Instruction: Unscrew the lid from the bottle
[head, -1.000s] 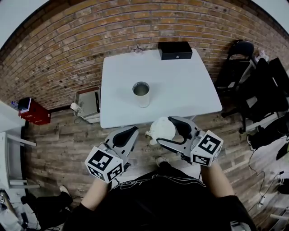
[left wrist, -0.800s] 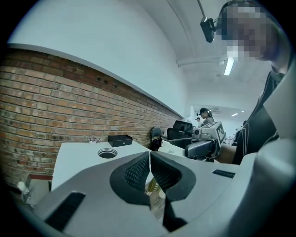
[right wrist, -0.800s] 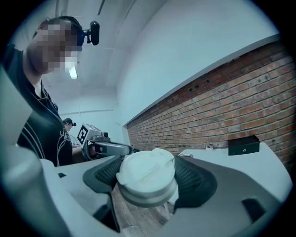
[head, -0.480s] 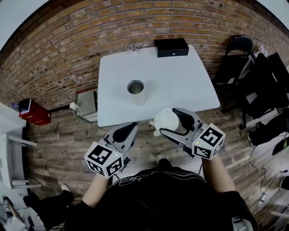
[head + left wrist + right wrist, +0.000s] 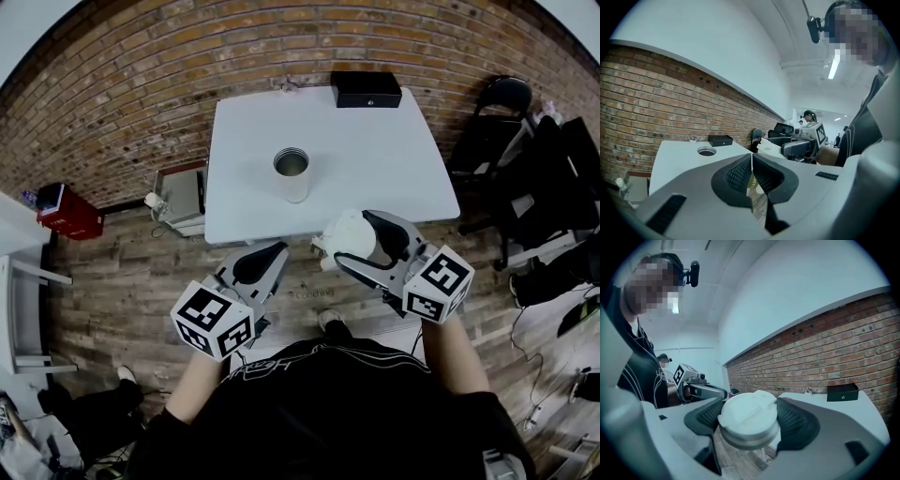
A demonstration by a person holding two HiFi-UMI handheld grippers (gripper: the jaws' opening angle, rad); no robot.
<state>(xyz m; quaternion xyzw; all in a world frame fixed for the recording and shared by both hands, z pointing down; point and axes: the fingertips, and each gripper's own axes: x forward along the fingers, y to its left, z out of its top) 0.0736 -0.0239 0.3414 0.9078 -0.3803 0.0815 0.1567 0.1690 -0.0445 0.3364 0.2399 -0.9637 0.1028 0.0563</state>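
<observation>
The right gripper (image 5: pixel 749 423) has its jaws spread wide and clamped on the lid (image 5: pixel 746 412). The pads press its grey band from both sides. The left gripper (image 5: pixel 751 171) is clenched on nothing. Both hang off the near edge of the table (image 5: pixel 375 159), over the floor. The bottle (image 5: pixel 292 173) stands open-mouthed near the table's middle, well apart from them.

The lid looks already off, so what is left is probably setting it down. Keep the grip firm and level, carry the lid over the near edge, lower it onto bare tabletop clear of the bottle, then release.

The lid's underside and threads are hidden. The bottle's neck is too small to read, and the left gripper view shows only its rim.
</observation>
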